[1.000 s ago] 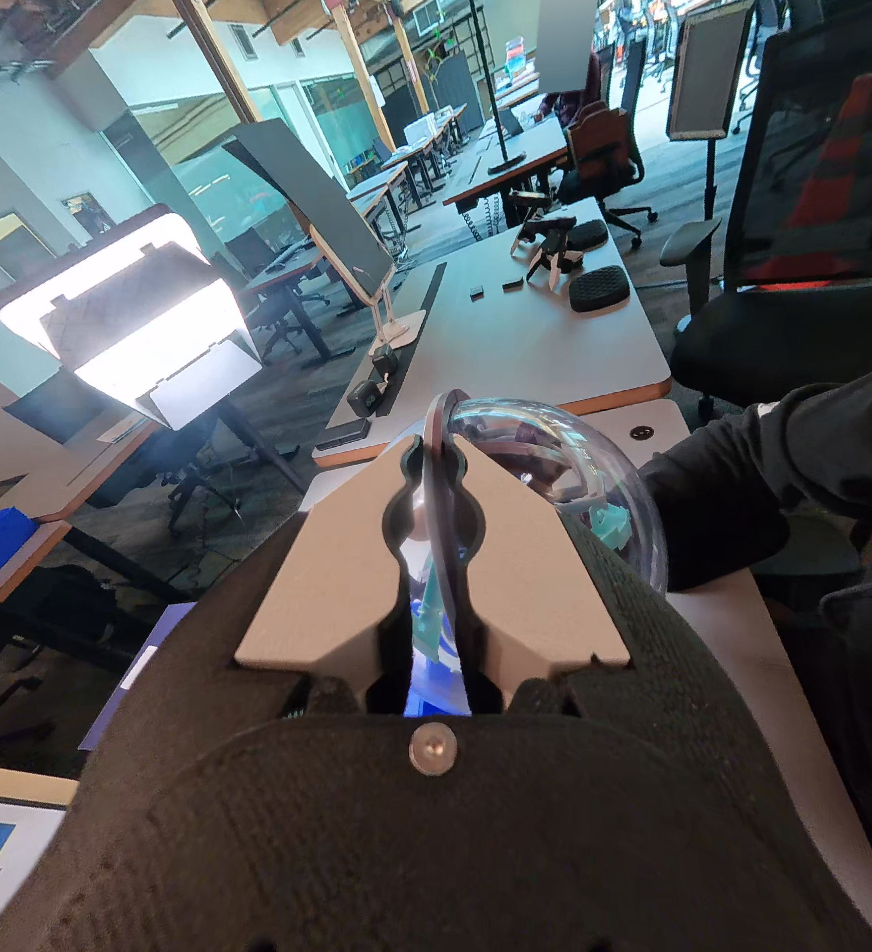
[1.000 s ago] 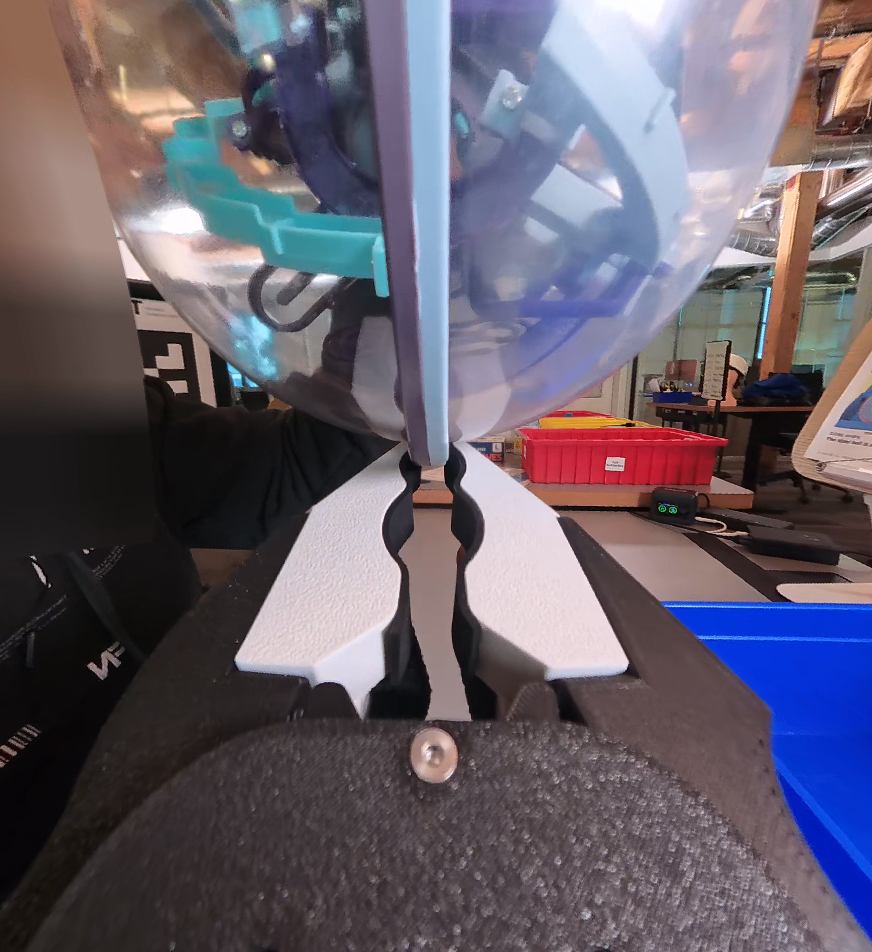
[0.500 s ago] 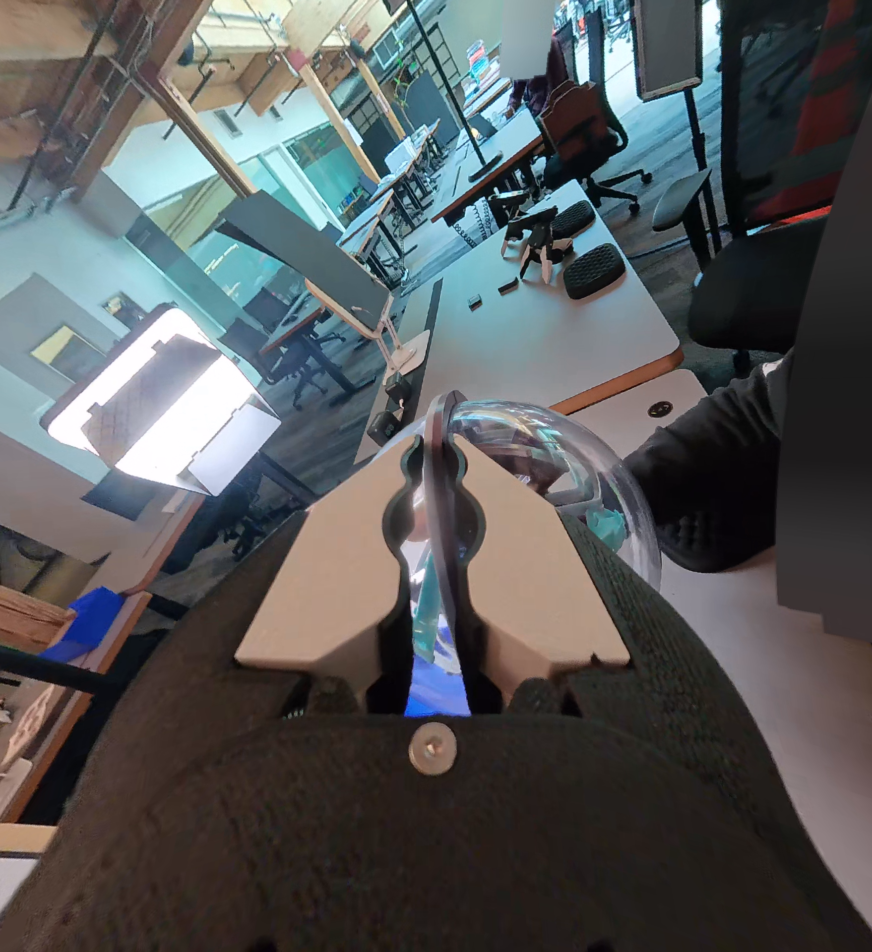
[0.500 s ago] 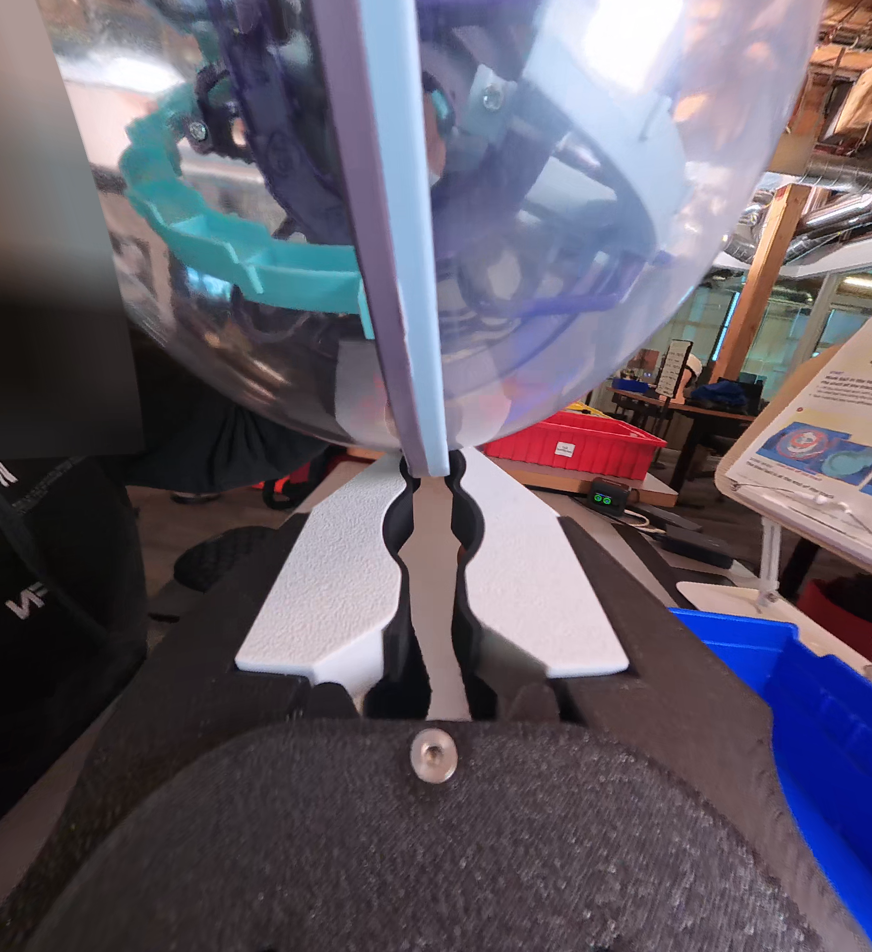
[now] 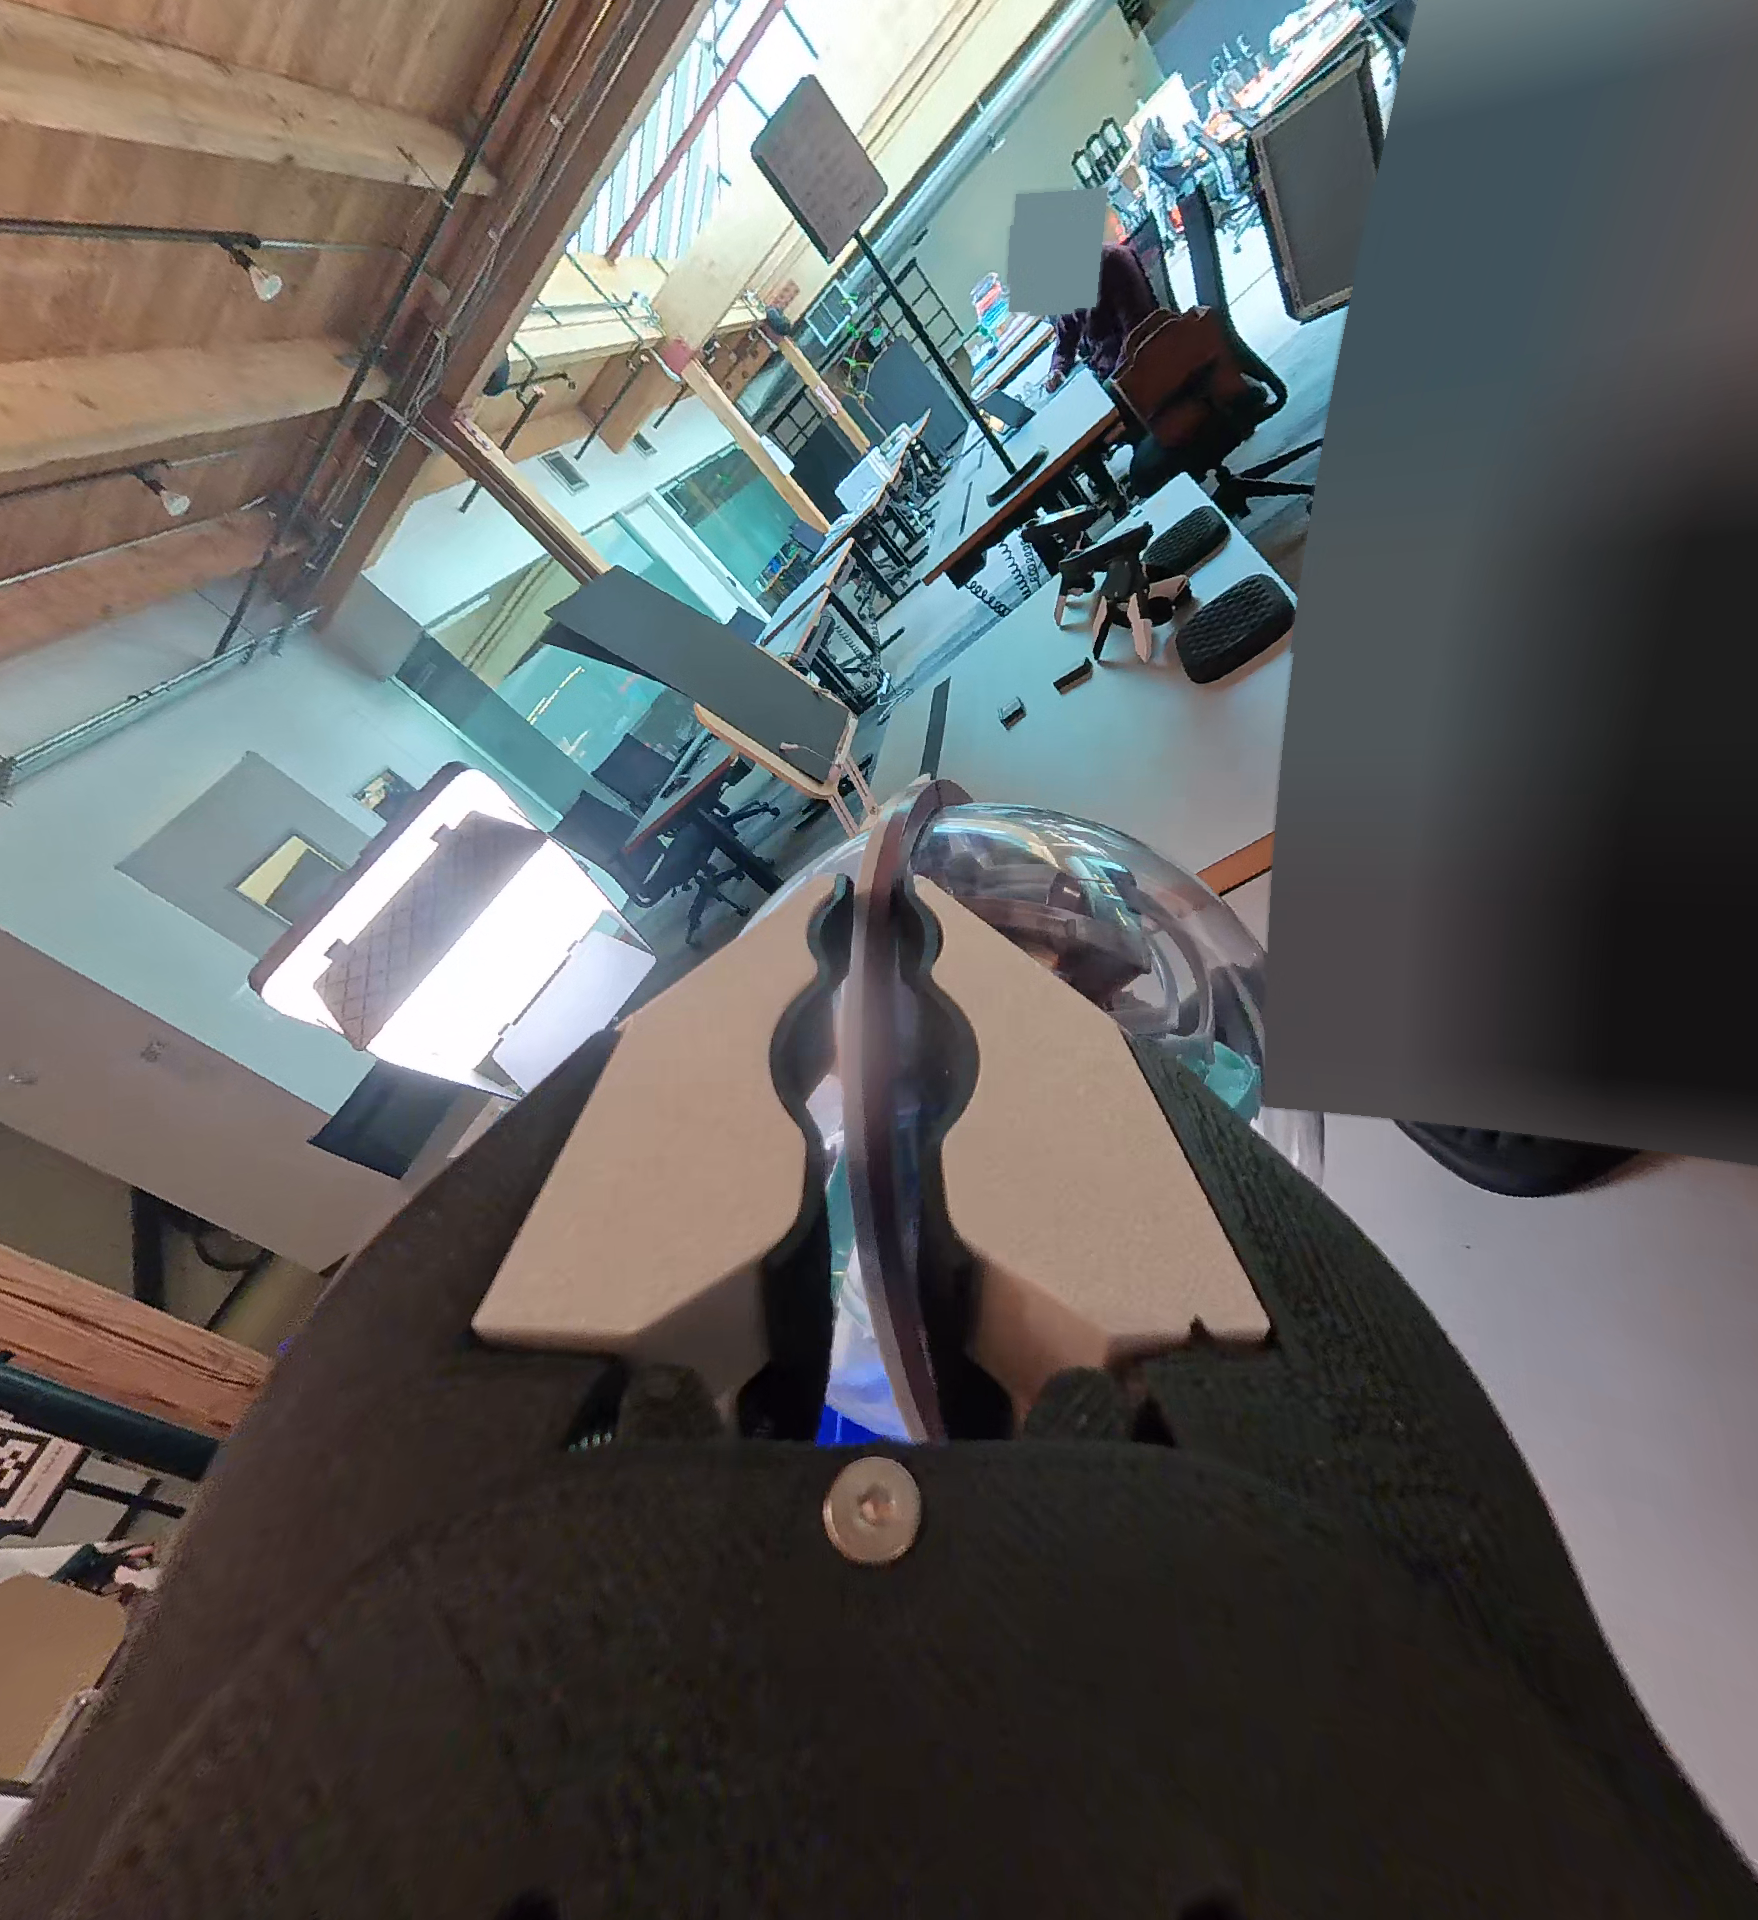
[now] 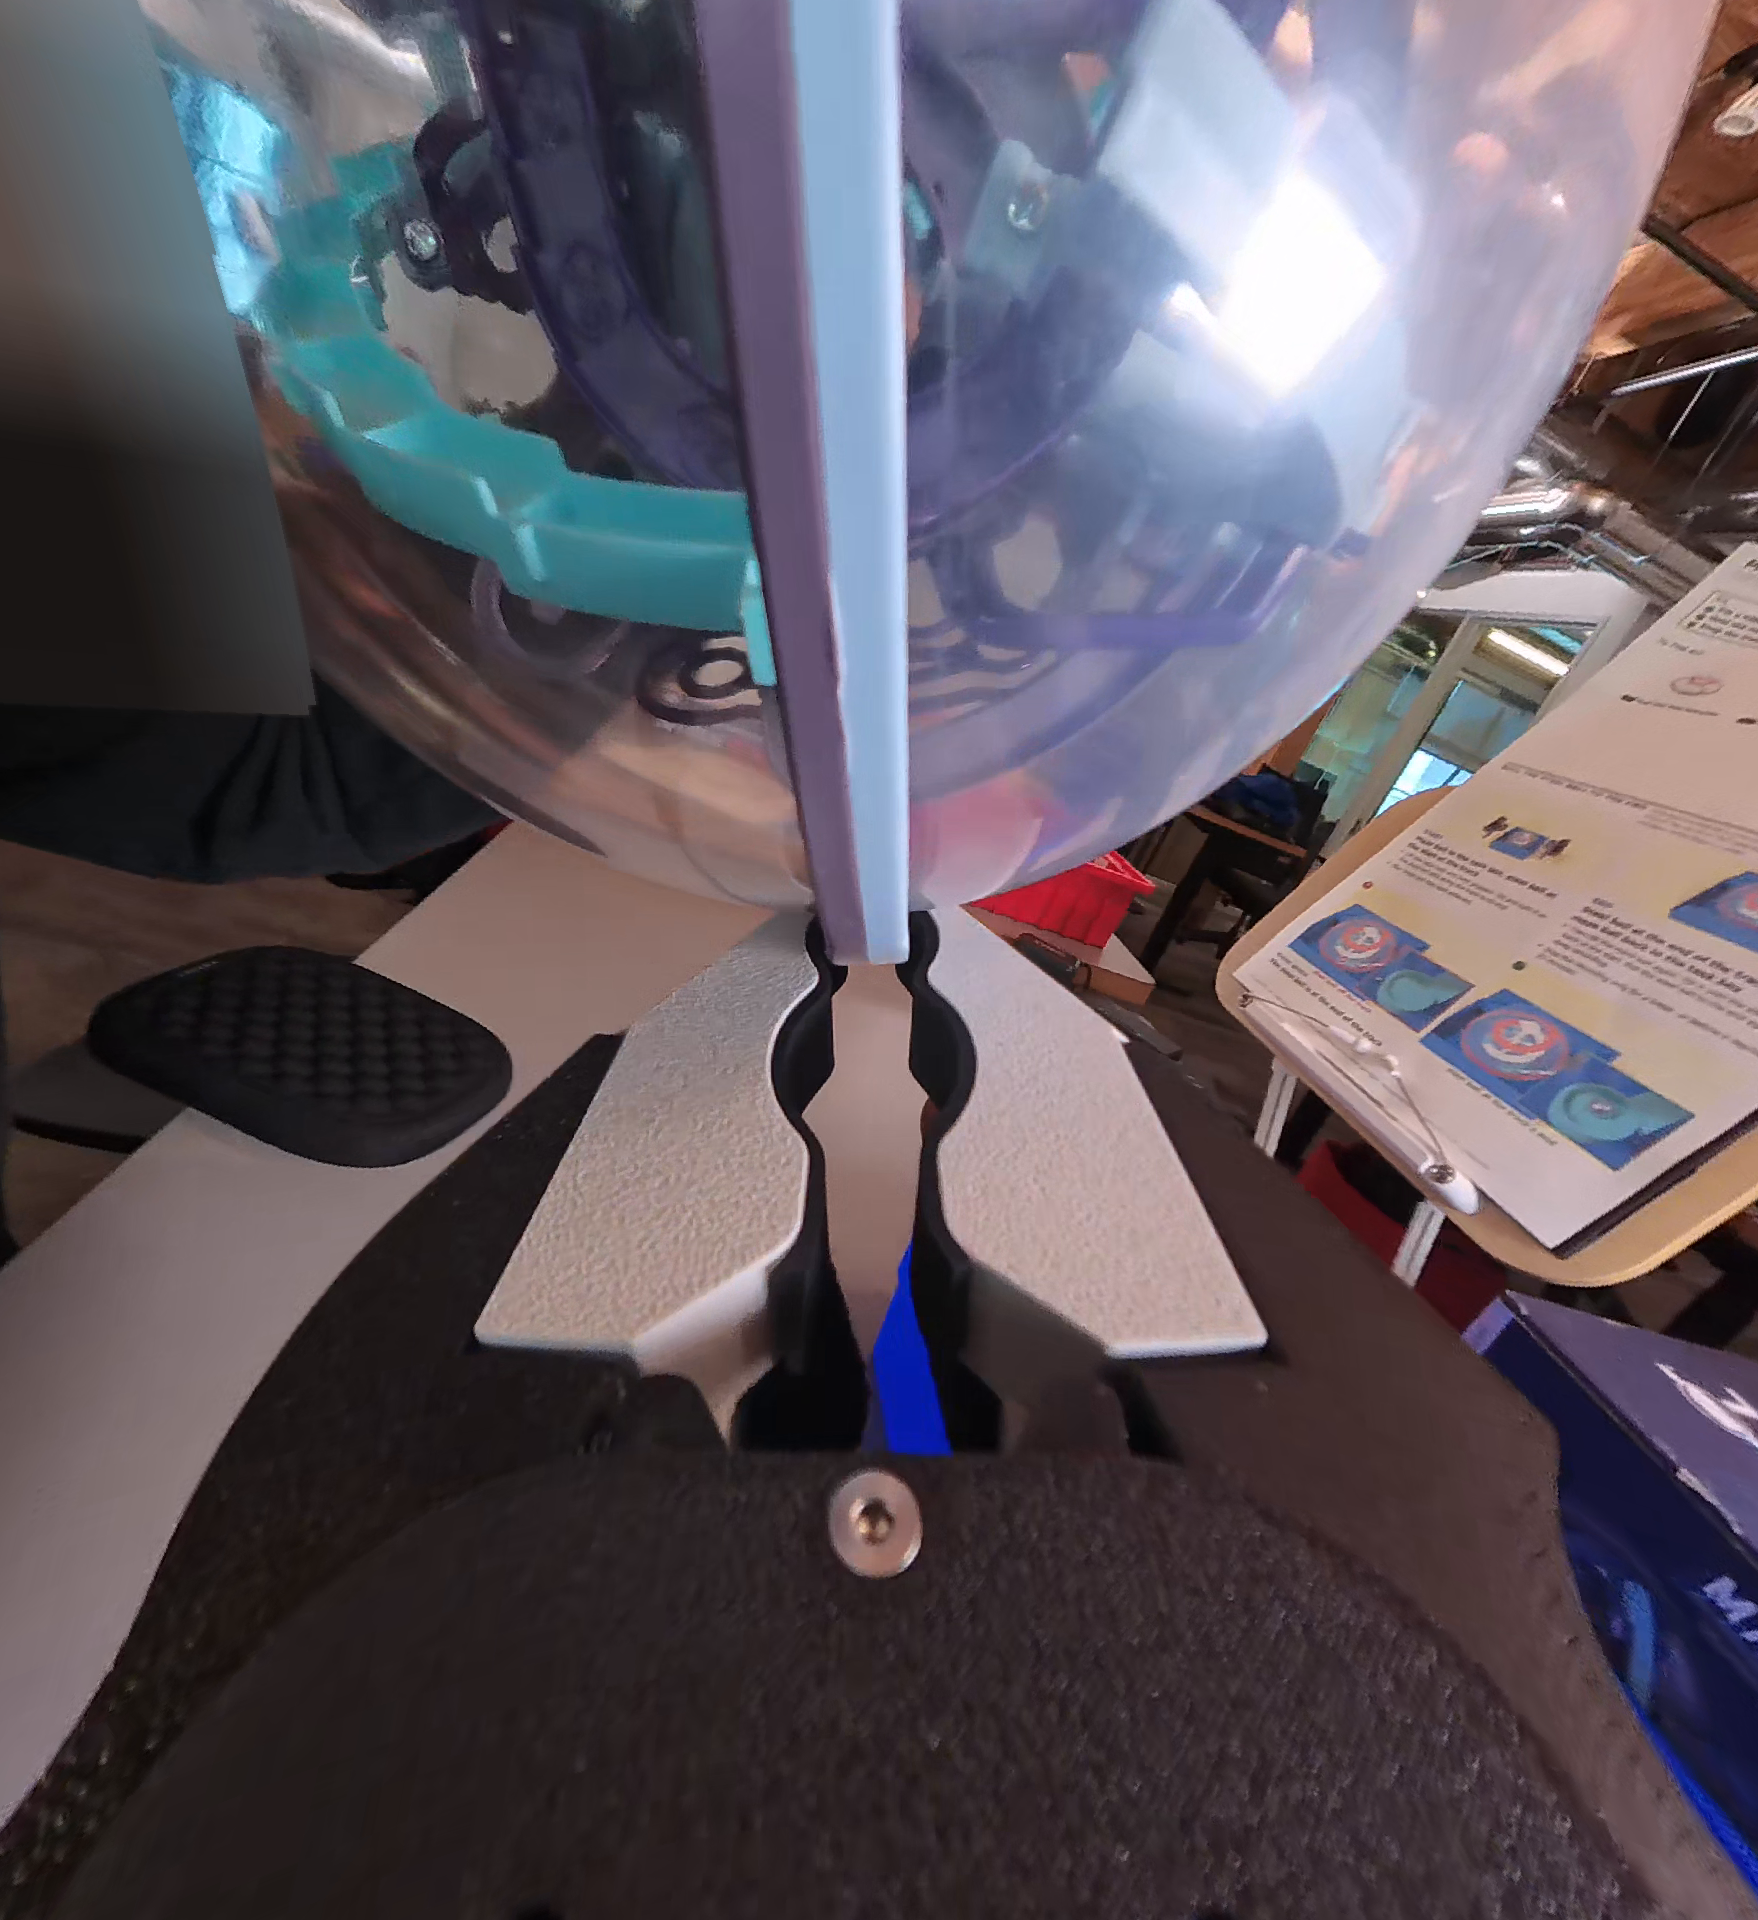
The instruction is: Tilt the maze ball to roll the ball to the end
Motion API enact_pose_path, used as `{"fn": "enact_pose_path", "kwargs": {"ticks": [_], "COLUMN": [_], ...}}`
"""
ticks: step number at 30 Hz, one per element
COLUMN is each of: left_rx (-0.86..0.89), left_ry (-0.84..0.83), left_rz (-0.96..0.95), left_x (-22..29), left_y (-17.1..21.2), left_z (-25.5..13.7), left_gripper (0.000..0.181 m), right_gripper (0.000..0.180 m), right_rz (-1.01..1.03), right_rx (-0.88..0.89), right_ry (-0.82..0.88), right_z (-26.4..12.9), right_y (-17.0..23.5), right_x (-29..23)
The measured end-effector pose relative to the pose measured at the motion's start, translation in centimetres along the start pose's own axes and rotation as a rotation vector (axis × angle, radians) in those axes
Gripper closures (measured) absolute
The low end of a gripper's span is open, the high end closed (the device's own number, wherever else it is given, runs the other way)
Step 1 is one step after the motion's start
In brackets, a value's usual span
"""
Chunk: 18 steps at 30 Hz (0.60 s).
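The maze ball (image 6: 1166, 416) is a clear sphere with a teal stepped track (image 6: 563, 530) and dark purple tracks inside, ringed by a pale blue rim band (image 6: 833, 520). It is held up in the air. My right gripper (image 6: 867, 943) is shut on the lower edge of that rim, with the sphere filling the view above it. In the left wrist view the maze ball (image 5: 1093, 914) shows just beyond my left gripper (image 5: 880, 883), which is shut on the rim, the band running between its fingers. I cannot make out the small ball inside.
A white table (image 6: 127, 1299) lies below with a black padded rest (image 6: 303, 1049). An instruction sheet on a stand (image 6: 1581, 935) and a dark blue box (image 6: 1737, 1558) are at the right. A red bin (image 6: 1072, 899) is behind. A bright light panel (image 5: 459, 966) stands to the left.
Both grippers have tilted with the maze ball still held. The left view now takes in more ceiling. In the right view the sphere has turned, and the table and box have come into sight.
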<state>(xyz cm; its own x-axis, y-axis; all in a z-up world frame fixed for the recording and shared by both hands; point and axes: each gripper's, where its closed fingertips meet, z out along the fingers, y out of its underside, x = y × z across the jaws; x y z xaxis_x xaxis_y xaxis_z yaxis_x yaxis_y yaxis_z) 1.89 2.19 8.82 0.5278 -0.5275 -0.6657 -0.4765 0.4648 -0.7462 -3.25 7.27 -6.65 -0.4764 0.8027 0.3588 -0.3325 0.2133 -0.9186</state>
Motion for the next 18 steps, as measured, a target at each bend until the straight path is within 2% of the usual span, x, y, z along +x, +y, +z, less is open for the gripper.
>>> {"fn": "enact_pose_path", "kwargs": {"ticks": [18], "left_rx": [-0.023], "left_ry": [0.016], "left_rz": [0.12], "left_x": [1.0], "left_y": [-1.9], "left_z": [0.2], "left_gripper": [0.174], "right_gripper": [0.174], "right_rz": [-0.131], "right_rx": [-0.001], "right_ry": [0.018], "right_z": [0.7], "right_y": [-1.7], "right_x": [1.4]}}
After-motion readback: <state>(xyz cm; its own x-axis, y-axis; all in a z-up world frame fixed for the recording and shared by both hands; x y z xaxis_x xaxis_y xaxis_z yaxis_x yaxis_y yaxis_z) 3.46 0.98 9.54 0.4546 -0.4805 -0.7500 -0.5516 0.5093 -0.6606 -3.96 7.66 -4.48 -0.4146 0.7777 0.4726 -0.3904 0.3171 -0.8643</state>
